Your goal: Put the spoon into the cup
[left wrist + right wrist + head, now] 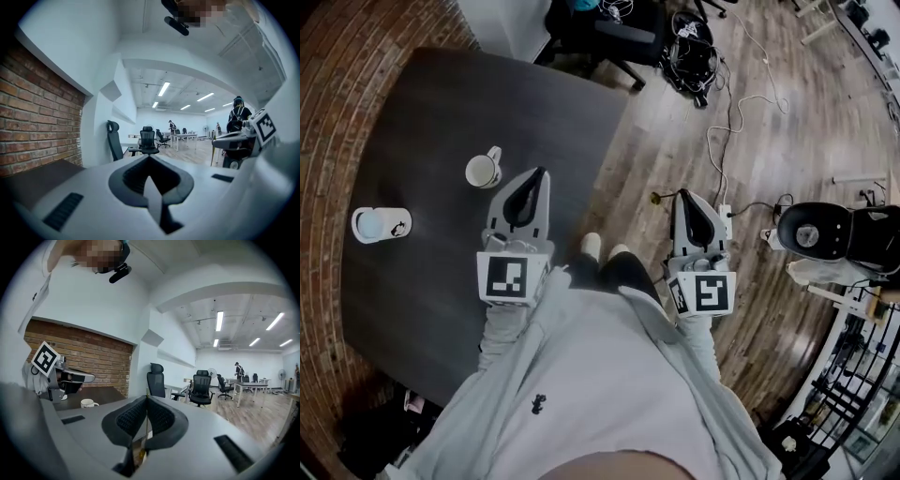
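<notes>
The dark table (412,103) is wide, matt and smooth, with a rounded corner towards the wooden plank floor (675,141). The person stands at the table's edge and holds both grippers nearly level in front of the body.

The left gripper (542,172) is over the table, its jaws pressed together with nothing between them. The right gripper (682,194) is off to the side, over the floor. It is clenched on the spoon (658,198), a thin, gold-coloured metal piece that sits edge-on between the ribbed black pads and sticks out a little at the tip.

The step in hand seems to be carrying the spoon to the cup (484,171), a white glossy mug with a handle, standing upright on the table just ahead of the left gripper and well apart from the right one. To do this well, the right gripper should probably cross over the table and come above the round opening before tilting the spoon down. The grip should stay firm, because such a thin, smooth handle may turn between the pads. The left gripper should not block the way.
</notes>
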Demonstrator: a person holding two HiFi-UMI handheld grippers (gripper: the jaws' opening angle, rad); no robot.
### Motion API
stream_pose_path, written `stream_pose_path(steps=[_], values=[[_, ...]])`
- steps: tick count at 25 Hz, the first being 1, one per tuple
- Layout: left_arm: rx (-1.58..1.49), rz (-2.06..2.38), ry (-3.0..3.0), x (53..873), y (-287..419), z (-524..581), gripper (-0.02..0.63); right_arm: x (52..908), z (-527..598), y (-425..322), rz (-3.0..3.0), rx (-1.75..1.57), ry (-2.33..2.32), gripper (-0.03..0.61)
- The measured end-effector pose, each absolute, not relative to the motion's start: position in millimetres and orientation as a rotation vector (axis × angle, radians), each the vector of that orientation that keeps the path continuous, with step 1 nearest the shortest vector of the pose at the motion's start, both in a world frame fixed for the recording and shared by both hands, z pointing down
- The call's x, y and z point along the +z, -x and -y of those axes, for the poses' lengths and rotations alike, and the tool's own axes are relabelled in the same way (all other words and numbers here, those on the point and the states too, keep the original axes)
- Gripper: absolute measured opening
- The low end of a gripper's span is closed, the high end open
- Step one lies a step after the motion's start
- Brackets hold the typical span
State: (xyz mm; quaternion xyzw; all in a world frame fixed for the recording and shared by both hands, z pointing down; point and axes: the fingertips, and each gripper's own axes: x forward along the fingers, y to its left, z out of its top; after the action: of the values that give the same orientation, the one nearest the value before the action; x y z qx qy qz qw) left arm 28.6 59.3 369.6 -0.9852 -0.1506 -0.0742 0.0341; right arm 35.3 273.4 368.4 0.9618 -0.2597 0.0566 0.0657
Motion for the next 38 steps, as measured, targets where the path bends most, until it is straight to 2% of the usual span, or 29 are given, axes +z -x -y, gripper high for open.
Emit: stream_pose_path(steps=[11, 23, 29, 38], values=[[-0.259, -0.019, 3.059, 370, -28, 16, 0.020, 372, -196, -105, 1.195, 0.151, -2.755, 0.020], [-0.257, -0.846, 2.977, 359, -20, 114, 0.020, 362, -12, -181, 1.946, 0.039, -2.297, 0.020], [-0.256, -1.176, 2.864, 349, -9, 124, 0.020, 355, 47, -189, 2.226, -0.004, -2.068, 0.020], [-0.310, -1.527, 2.696, 348, 43, 117, 0.020, 352, 91, -162, 2.483, -0.024, -1.814, 0.020]])
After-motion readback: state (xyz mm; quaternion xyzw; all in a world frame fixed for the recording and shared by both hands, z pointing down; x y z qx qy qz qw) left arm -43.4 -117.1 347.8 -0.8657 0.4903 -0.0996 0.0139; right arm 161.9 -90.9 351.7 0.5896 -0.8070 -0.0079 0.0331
